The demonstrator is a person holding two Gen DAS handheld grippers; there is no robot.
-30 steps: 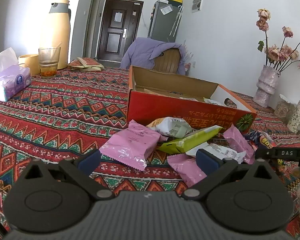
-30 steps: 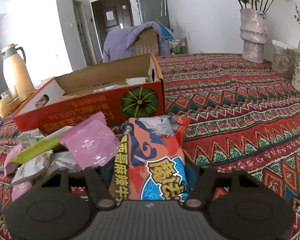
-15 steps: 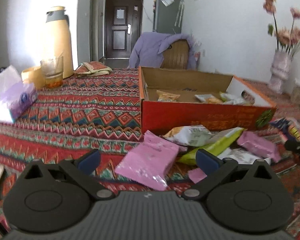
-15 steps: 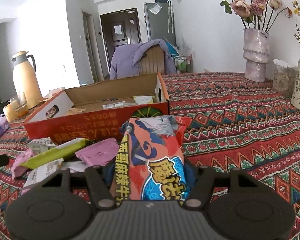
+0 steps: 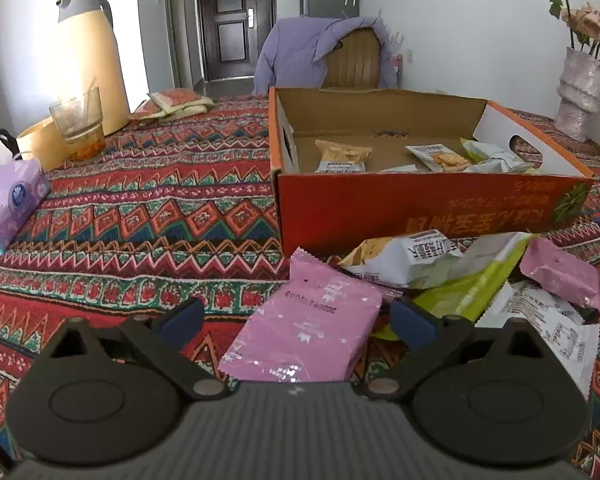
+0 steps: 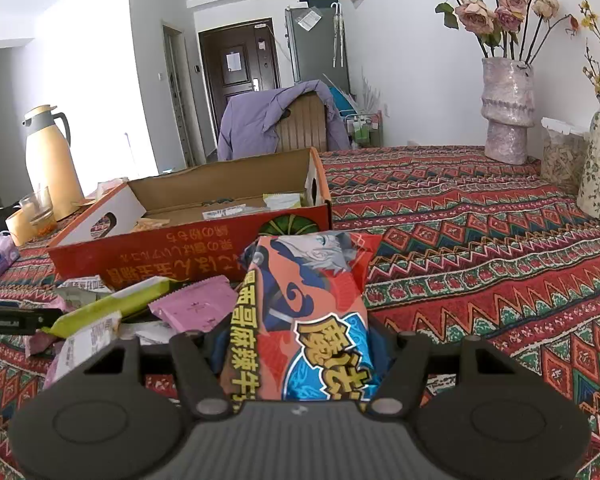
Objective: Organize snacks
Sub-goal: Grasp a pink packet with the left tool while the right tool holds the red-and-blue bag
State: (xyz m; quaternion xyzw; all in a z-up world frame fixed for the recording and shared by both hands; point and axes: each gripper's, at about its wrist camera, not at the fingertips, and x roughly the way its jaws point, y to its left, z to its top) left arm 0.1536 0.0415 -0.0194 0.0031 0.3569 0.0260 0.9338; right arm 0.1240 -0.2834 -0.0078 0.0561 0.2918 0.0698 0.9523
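Observation:
An open orange cardboard box stands on the patterned tablecloth with a few snack packets inside; it also shows in the right wrist view. A heap of loose packets lies in front of it: a pink one, a white one, a lime green one. My left gripper is open and empty, just above the pink packet. My right gripper is shut on an orange and blue snack bag, held above the table to the right of the heap.
A yellow thermos jug, a glass and a tissue pack stand at the left. Flower vases and a jar stand at the back right. A chair with a purple jacket is behind the box.
Both grippers have risen, so I see further into the box. The left gripper has shifted over the pink packet. The right gripper still holds the orange and blue bag.

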